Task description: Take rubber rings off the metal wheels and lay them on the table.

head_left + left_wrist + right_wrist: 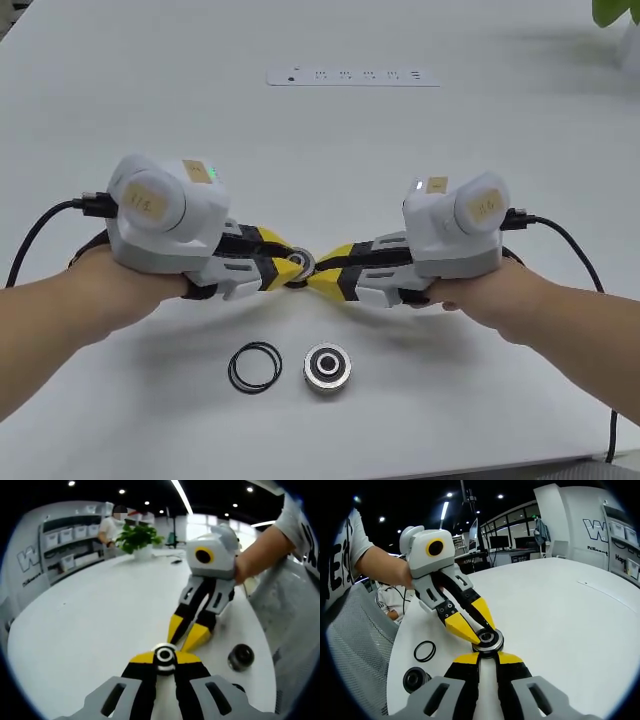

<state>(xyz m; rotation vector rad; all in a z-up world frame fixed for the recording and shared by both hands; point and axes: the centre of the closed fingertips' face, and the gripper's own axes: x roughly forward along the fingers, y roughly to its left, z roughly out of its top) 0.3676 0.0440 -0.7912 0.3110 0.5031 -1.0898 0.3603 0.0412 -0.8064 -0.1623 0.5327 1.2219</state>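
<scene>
Above the worktop [330, 160], toward its near edge and about midway along it: both claws meet tip to tip, lifted clear of the surface.

Left claw [283, 268]: closed on the metal wheel [297, 266]. In the left gripper view the wheel sits pinched between the yellow tips, its flat face turned to that camera.

Right claw [320, 277]: comes at the wheel head-on from the opposite side. In the right gripper view its tips are nearly together and hard against the wheel's near rim. Cannot tell whether they pinch anything there.

A dark band runs round the held wheel's rim, probably a rubber ring not yet off.

Key relation: the wheel lies straight ahead of the right claw and touches its tips, while the left claw braces it from the far side. The right claw is the free one and sits at the rim, so the peel likely falls to it, pulling away from the left claw toward the worktop's right edge. Risk: the tips slip off a thin band.

On the worktop directly below, nearer the front edge:
- Loose rubber rings [255, 367], thin and black, overlapping, lying flat.
- A second wheel [327, 366] just beside them on the right, flat on its face. Whether it is stripped is unclear.
</scene>
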